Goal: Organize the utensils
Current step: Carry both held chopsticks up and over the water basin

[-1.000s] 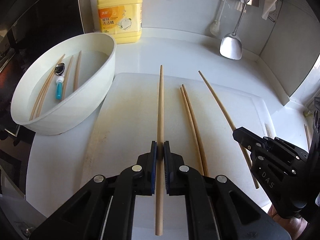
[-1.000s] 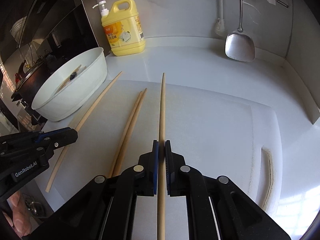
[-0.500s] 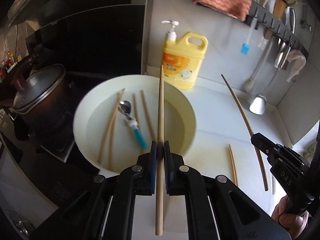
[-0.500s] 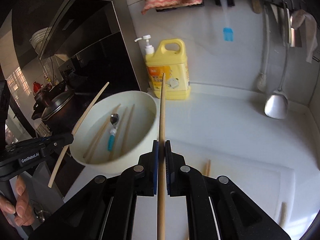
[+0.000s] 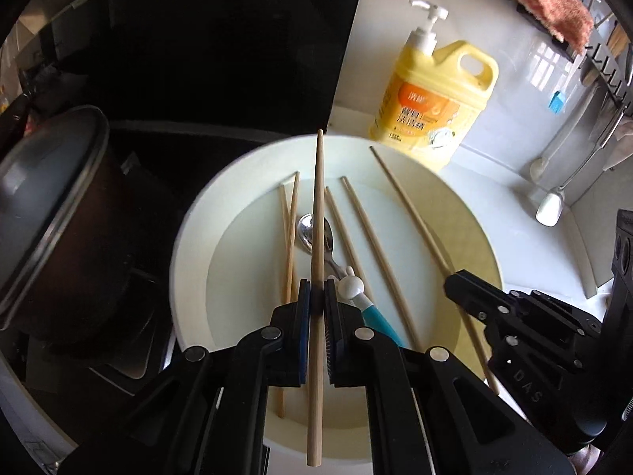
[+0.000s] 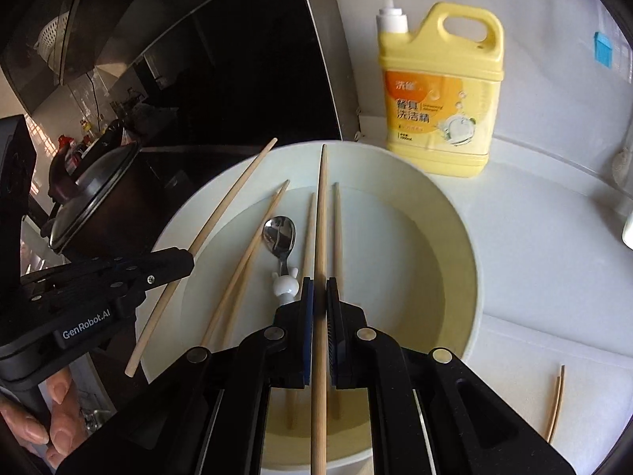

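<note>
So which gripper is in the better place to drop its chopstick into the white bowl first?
Right, probably. The right gripper holds its chopstick over the white bowl's middle; the left gripper has its chopstick crossing the rim.

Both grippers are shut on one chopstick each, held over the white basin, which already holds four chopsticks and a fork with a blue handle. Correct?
Not quite: the blue-handled utensil in the white basin is a spoon, not a fork, as the right wrist view shows. The rest holds: the left gripper and right gripper each clamp one chopstick over it, above four chopsticks.
</note>
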Motion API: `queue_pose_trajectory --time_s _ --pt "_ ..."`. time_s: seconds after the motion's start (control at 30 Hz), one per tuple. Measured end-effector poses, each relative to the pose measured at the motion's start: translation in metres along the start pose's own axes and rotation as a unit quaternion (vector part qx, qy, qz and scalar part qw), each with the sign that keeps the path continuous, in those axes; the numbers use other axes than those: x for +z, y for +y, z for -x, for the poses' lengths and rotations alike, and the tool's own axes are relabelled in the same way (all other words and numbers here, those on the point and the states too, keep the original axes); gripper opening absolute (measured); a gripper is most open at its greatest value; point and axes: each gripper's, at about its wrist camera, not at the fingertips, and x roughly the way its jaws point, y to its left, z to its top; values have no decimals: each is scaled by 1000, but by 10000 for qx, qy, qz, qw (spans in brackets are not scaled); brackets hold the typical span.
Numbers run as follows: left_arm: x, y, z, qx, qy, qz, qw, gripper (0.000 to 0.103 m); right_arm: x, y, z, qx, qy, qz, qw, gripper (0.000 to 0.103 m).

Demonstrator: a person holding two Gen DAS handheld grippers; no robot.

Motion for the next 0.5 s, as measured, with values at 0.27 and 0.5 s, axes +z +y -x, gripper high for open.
queue_pose_trajectory --time_s 0.27,0.5 --pt "0 11 -35 -19 457 160 9988 7 4 0 -35 72 548 -30 9985 6" --pt "-1 13 -51 41 674 212 9975 7 6 -3 -48 83 796 -28 9968 7"
